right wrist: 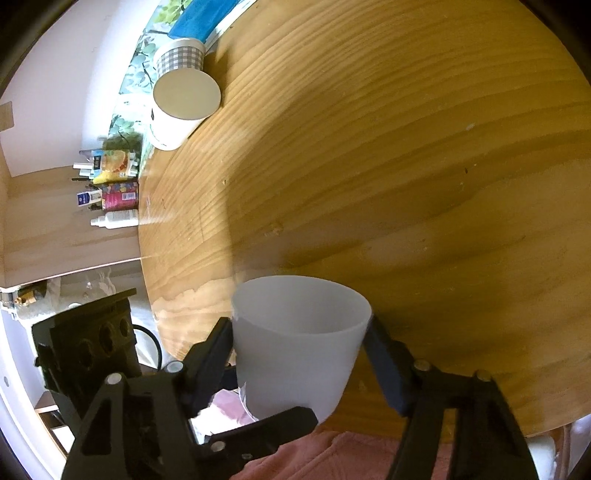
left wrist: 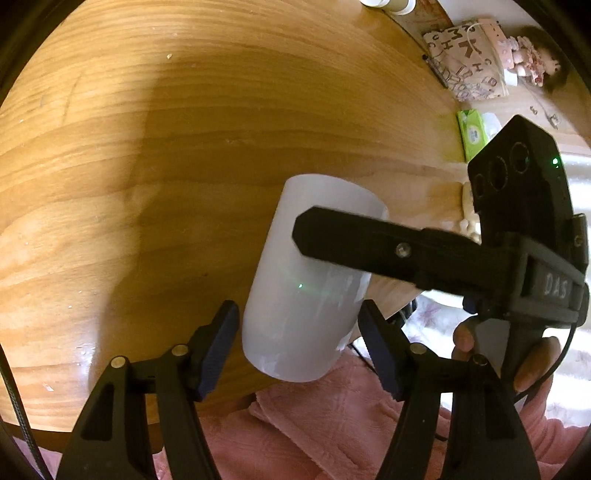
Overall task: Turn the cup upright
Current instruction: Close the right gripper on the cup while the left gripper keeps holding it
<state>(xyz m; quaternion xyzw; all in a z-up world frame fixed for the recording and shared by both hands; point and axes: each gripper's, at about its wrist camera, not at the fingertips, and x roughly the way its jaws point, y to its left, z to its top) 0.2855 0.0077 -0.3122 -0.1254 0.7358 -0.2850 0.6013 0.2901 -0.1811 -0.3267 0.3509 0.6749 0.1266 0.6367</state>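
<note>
A white translucent plastic cup (left wrist: pixel 306 280) is held in the air over the near edge of the round wooden table (left wrist: pixel 147 166). In the right wrist view the cup (right wrist: pixel 299 343) sits between my right gripper's (right wrist: pixel 301 332) pads, which press on its sides near the rim; the mouth faces away from the camera. In the left wrist view my left gripper's (left wrist: pixel 299 325) pads flank the cup's end with small gaps showing, so it is open. The right gripper's finger (left wrist: pixel 354 236) crosses the cup there.
Two paper cups (right wrist: pixel 181 107) stand at the table's far edge by a blue book (right wrist: pixel 203 18). Bottles and cartons (right wrist: pixel 114 192) lie on a shelf beyond. A patterned bag (left wrist: pixel 465 62) and green pack (left wrist: pixel 472 133) lie off the table. Pink cloth (left wrist: pixel 332 424) lies below.
</note>
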